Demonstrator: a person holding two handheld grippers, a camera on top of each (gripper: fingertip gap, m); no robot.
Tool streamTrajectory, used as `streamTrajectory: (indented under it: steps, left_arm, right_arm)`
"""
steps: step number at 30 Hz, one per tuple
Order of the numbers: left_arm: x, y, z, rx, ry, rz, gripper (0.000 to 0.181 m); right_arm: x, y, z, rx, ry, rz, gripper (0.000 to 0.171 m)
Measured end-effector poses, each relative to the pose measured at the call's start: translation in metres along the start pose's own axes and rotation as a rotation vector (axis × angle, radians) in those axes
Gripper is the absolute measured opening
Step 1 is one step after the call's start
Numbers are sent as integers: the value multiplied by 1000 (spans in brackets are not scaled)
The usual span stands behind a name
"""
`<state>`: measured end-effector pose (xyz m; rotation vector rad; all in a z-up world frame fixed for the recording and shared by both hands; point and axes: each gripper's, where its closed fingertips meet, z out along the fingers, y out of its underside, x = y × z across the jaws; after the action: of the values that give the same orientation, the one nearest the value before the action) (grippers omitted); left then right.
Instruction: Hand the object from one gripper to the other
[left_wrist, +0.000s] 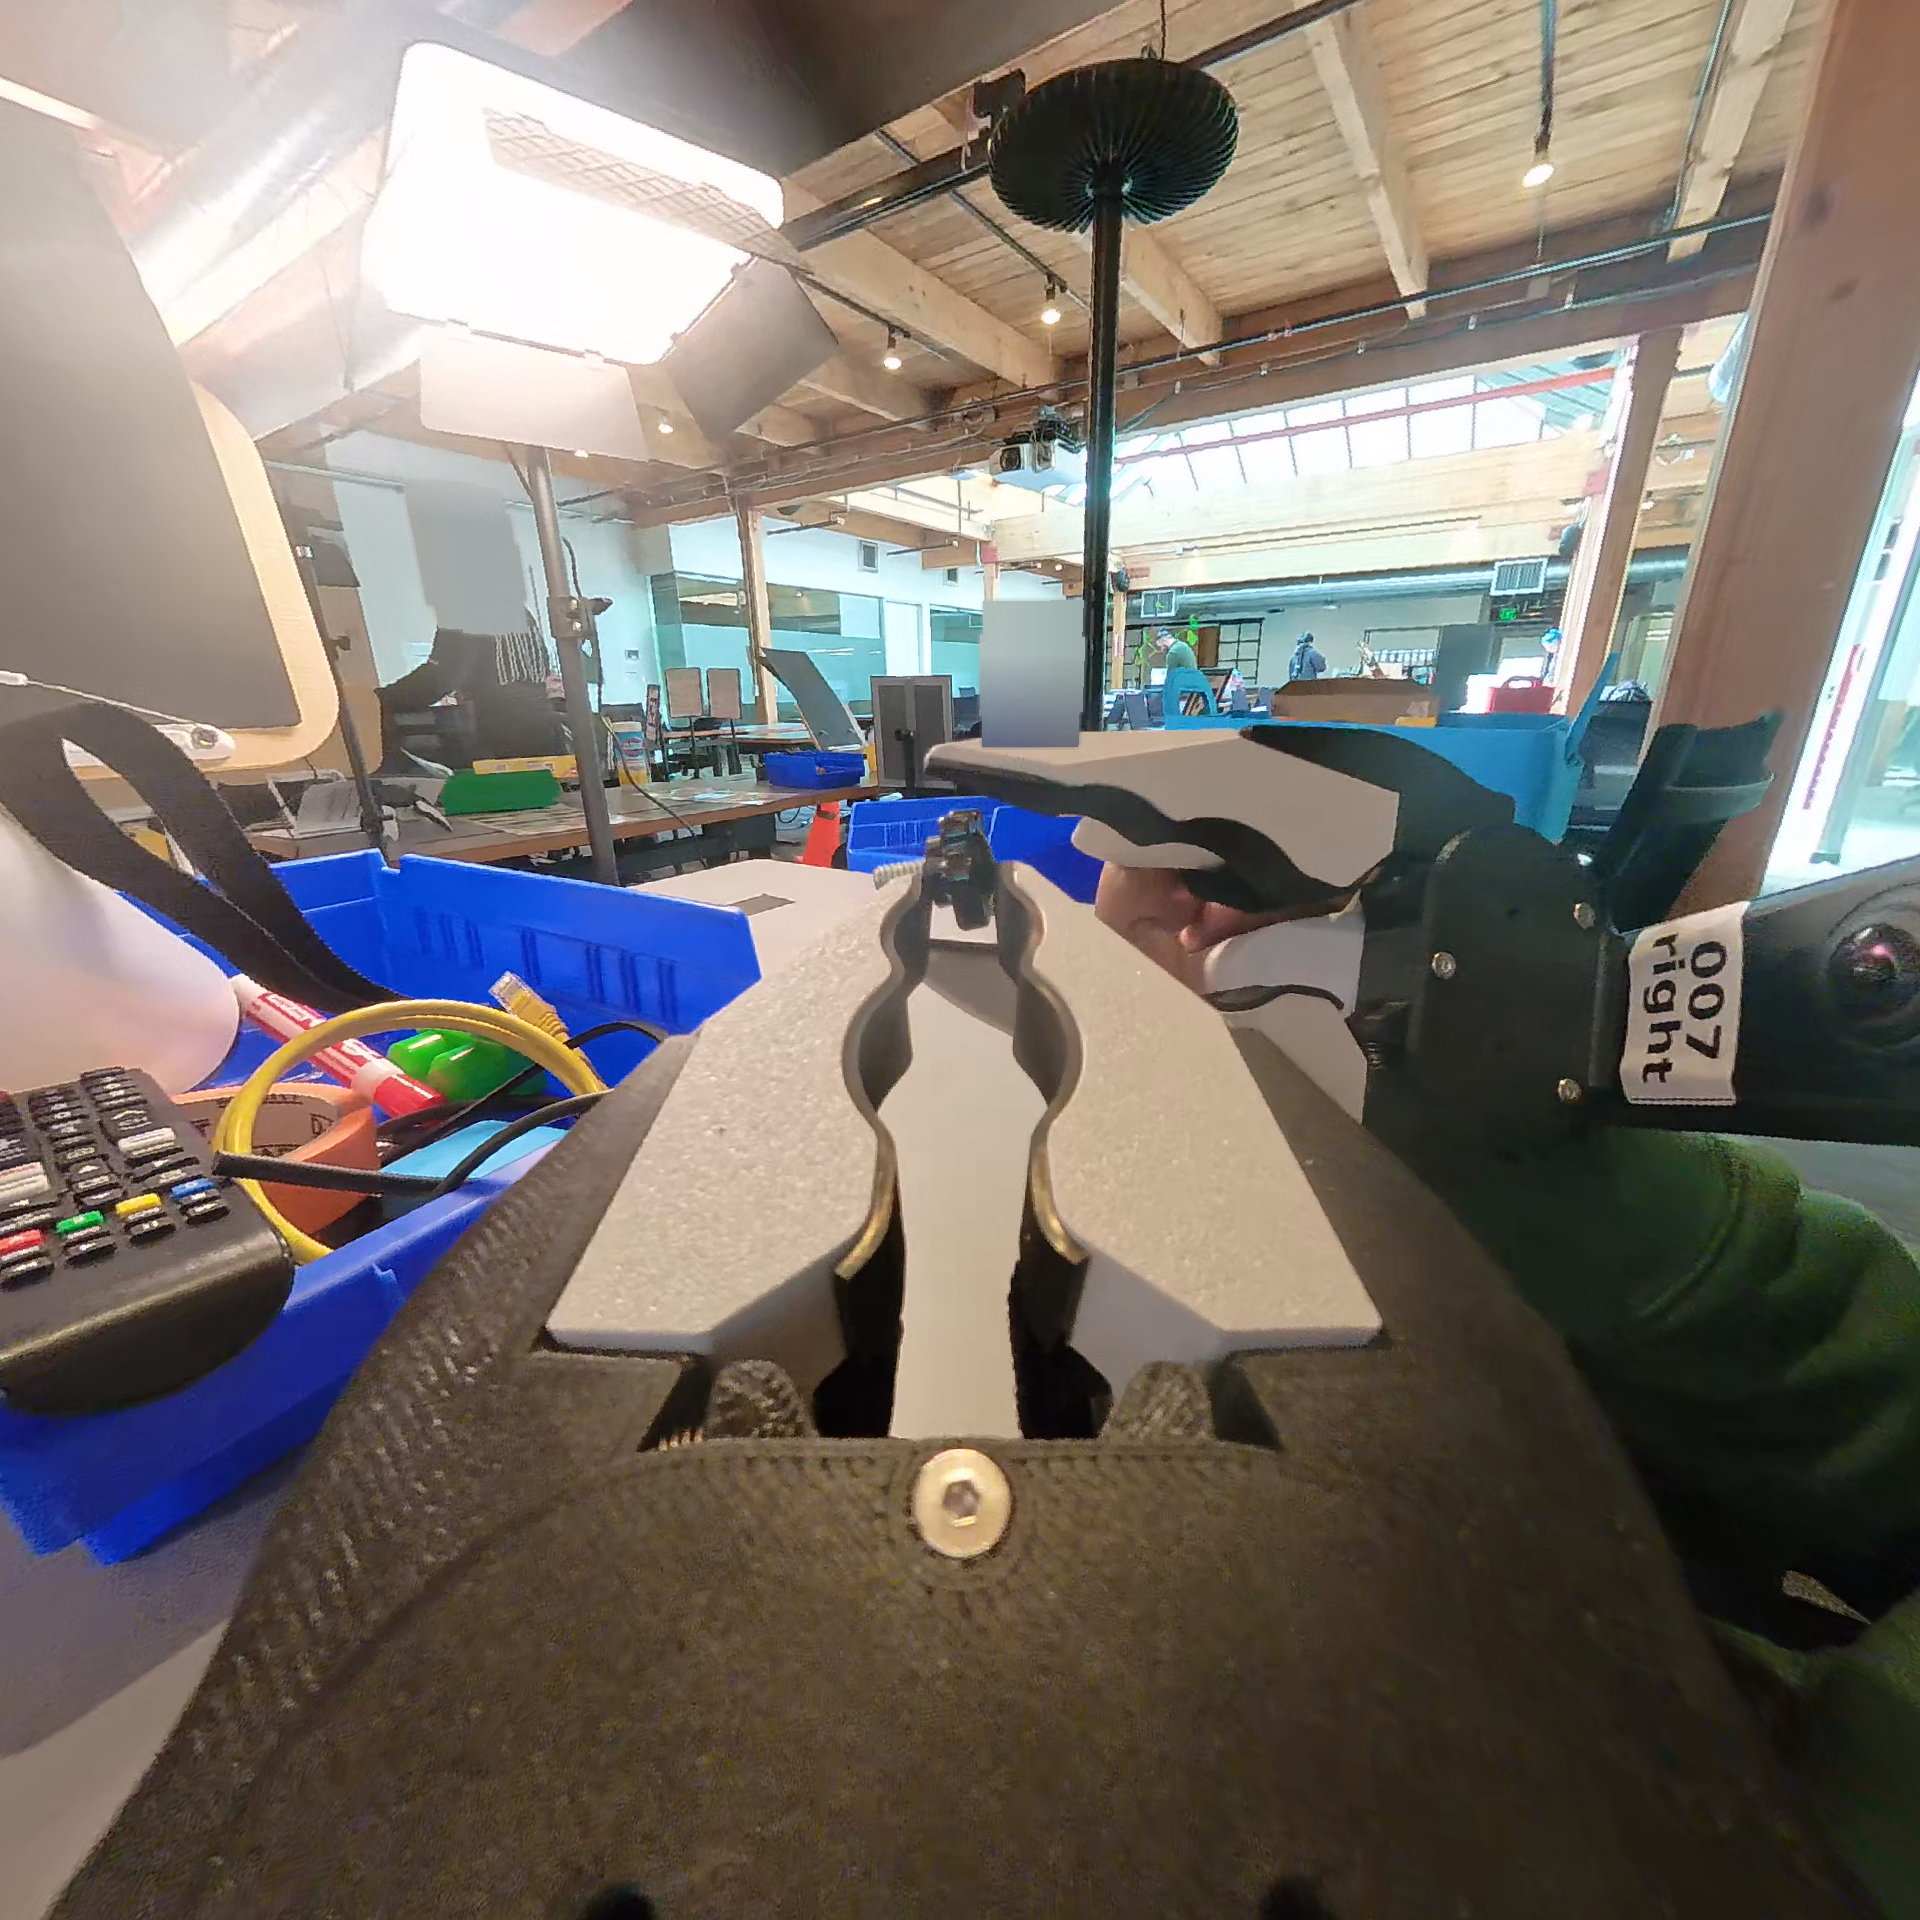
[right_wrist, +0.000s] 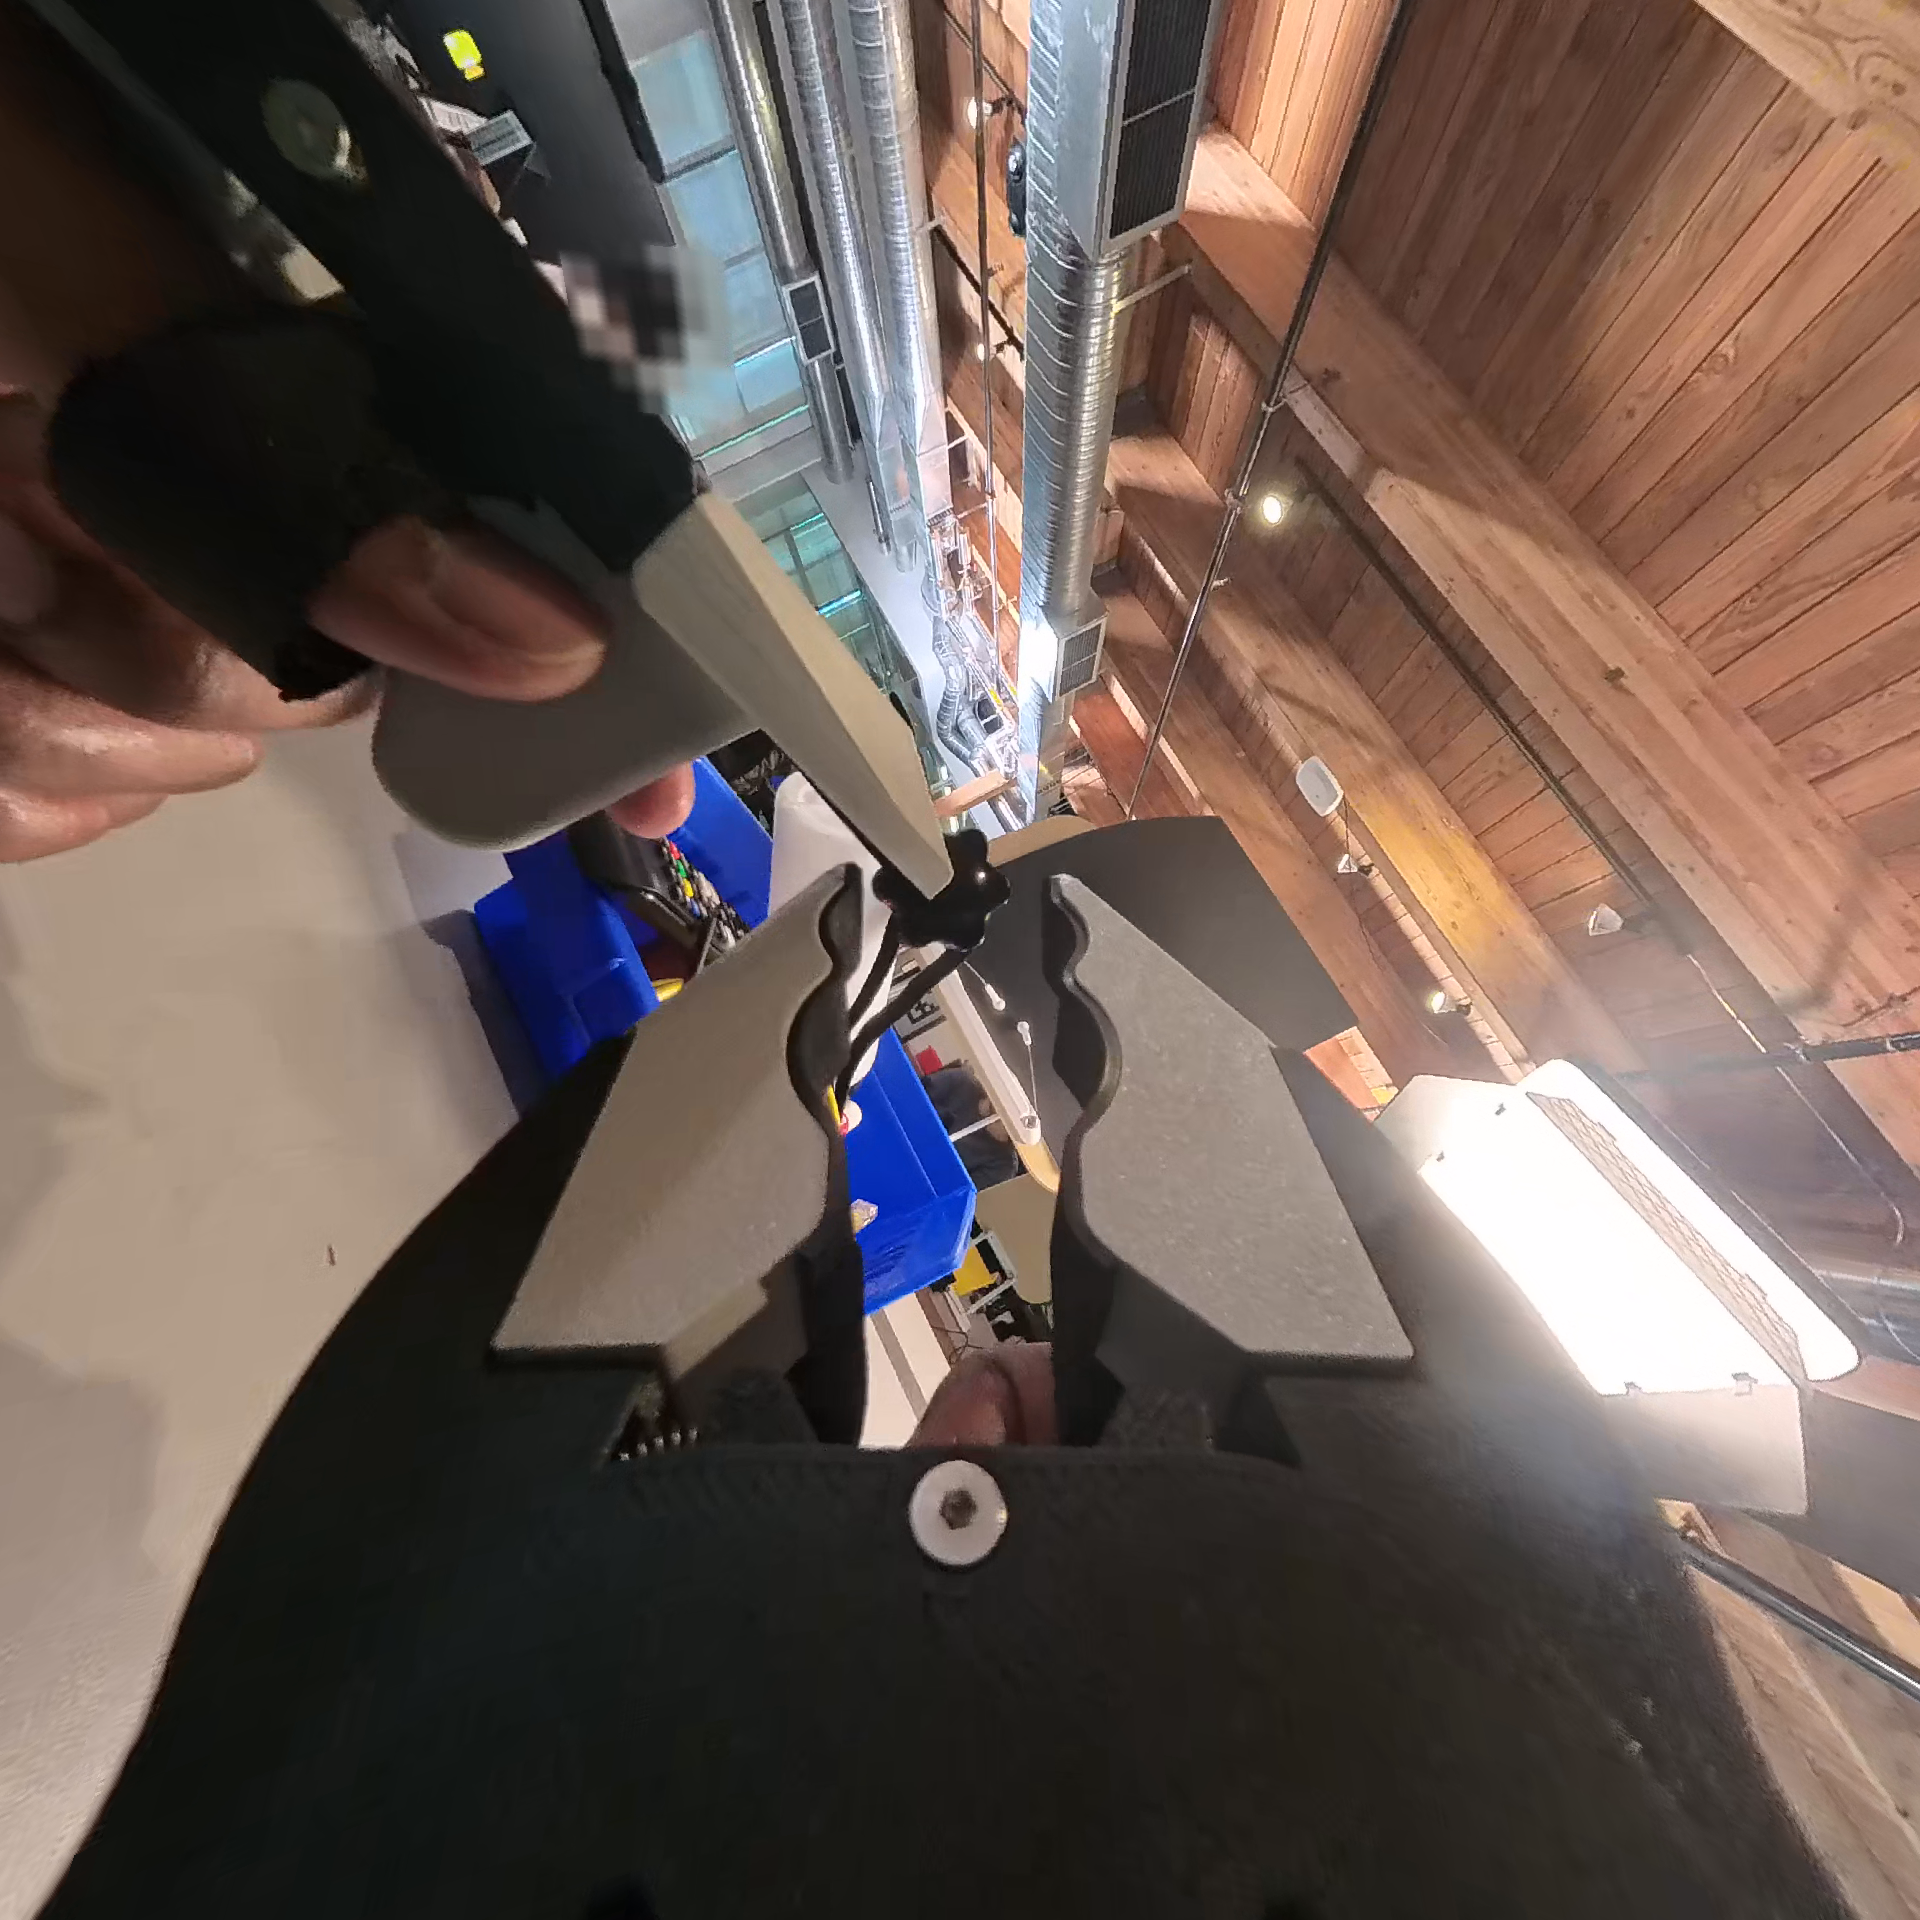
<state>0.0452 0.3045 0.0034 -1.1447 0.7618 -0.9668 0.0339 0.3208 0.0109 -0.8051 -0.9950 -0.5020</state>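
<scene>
Up above the blue bin (left_wrist: 582, 935): left gripper (left_wrist: 961, 883) pinched tight on a small black knob (left_wrist: 961, 868) with a threaded screw end. Right gripper (right_wrist: 951, 894) spread wide around that knob, not touching. Bin crammed with remote (left_wrist: 114, 1216), yellow cable (left_wrist: 416, 1023), orange tape (left_wrist: 312, 1153).

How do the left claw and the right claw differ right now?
The left claw is shut, pinching the small black part at its tips. The right claw is open, with its fingers spread on either side of that part. The left claw points forward beside the blue bin, while the right claw comes in crosswise from the side. Both have grey, wavy-edged fingers on black bodies.
</scene>
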Motion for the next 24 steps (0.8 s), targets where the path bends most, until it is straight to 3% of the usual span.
streamTrajectory:
  steps: [3,15,24]
  left_arm:
    - [1,2,1,-12,1,8,13]
    - [-1,-2,1,24,5,-40,12]
    - [-2,-1,0,5,-32,43,11]
  right_arm:
    - [-2,0,0,1,-12,-5,26]
    - [0,1,3,-26,14,26,25]
    - [-2,0,2,-14,0,14,34]
